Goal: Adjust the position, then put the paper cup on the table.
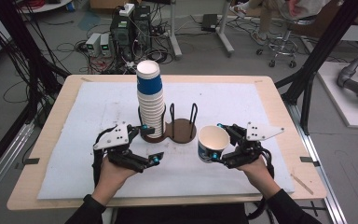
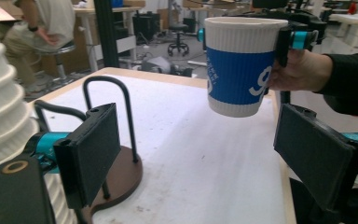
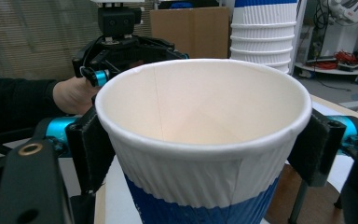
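A tall stack of white and blue paper cups (image 1: 150,98) stands in one ring of a brown two-ring holder (image 1: 182,130) at mid-table. My left gripper (image 1: 150,143) is open just in front of the stack, with nothing between its black pads (image 2: 91,149). In the left gripper view the stack (image 2: 0,107) is at the far left edge. My right gripper (image 1: 216,142) is shut on a single paper cup (image 1: 213,143), held upright above the mat to the right of the holder. Both pads (image 3: 88,149) press on the ribbed sides of this cup (image 3: 200,140).
A white mat (image 1: 98,107) covers the wooden table (image 1: 51,121). The holder's second ring (image 1: 186,126) has wire hoops and no cups in it. Beyond the table, the floor holds cables, computer boxes (image 1: 130,28) and a stool (image 1: 284,46). A person sits at the far right.
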